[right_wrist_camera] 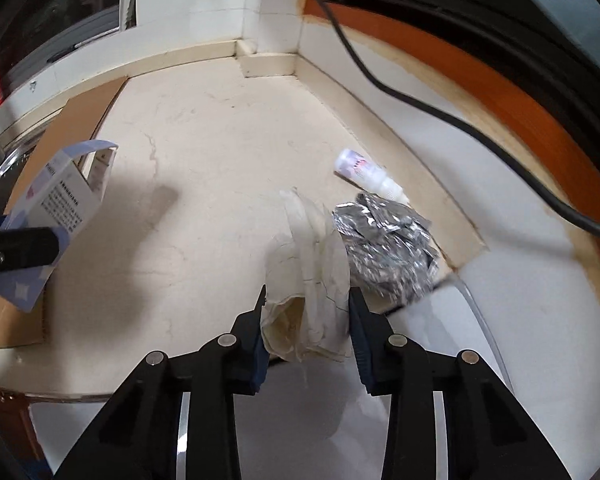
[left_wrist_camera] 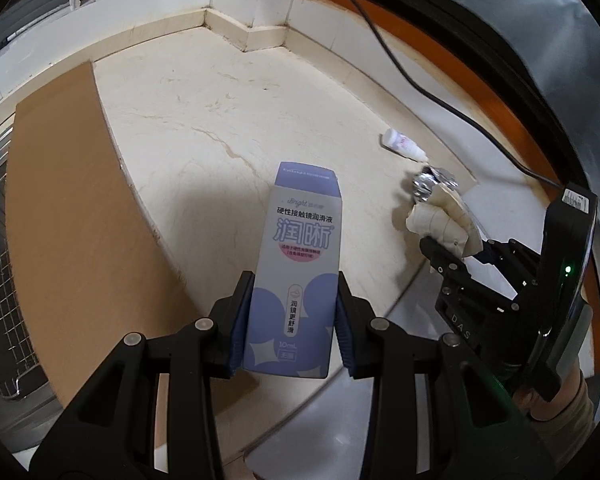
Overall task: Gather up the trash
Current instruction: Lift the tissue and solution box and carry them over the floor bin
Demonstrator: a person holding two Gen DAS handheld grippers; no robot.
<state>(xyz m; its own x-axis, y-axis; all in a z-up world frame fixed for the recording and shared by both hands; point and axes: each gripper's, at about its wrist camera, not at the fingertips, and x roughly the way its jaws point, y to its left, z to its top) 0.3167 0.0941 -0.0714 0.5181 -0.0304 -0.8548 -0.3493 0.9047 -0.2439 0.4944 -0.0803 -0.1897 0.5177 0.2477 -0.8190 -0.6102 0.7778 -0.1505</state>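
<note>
My left gripper is shut on a purple and grey carton and holds it above the cream counter. The carton also shows in the right wrist view, its top flap open. My right gripper is shut on a crumpled cream tissue, which also shows in the left wrist view. A crumpled foil ball lies just right of the tissue. A small white dropper bottle lies on its side behind the foil.
A flat brown cardboard sheet covers the counter's left part, next to a wire rack. A black cable runs along the orange window frame at right. A white surface lies below the counter at front right.
</note>
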